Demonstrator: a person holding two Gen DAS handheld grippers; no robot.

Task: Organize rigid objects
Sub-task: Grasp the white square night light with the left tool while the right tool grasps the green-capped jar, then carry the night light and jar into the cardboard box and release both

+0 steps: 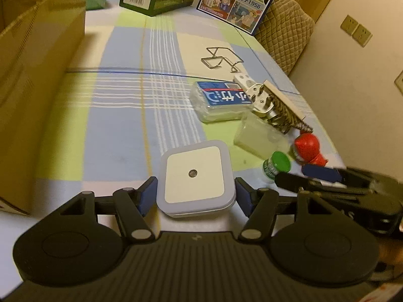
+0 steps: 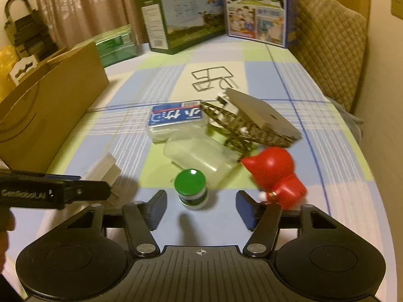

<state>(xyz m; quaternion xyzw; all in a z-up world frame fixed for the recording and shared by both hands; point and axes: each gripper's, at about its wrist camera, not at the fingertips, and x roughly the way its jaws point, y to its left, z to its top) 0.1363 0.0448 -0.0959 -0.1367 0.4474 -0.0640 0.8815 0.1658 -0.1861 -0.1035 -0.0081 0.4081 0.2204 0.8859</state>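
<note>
Left hand-held gripper (image 1: 195,196) wide, straddling night light (image 1: 194,177) near bench's front edge, pads not touching. Judged light, rigid, smooth; grip flat sides. Right hand-held gripper (image 2: 201,210) wide before bottle (image 2: 191,188).

Night light (image 1: 195,181) btwn left tongs (image 1: 195,196); small jar (image 2: 191,188) before right tongs (image 2: 201,206), figurine (image 2: 275,173) to jar's right.

Far ahead of the tool stand a green carton (image 2: 183,17) and a blue milk carton (image 2: 257,10), with a quilted chair back (image 2: 332,47) off to the right. A checked tablecloth (image 2: 141,90) stretches forward beneath everything. Curtains (image 2: 83,7) hang beyond the cartons, left of center.
</note>
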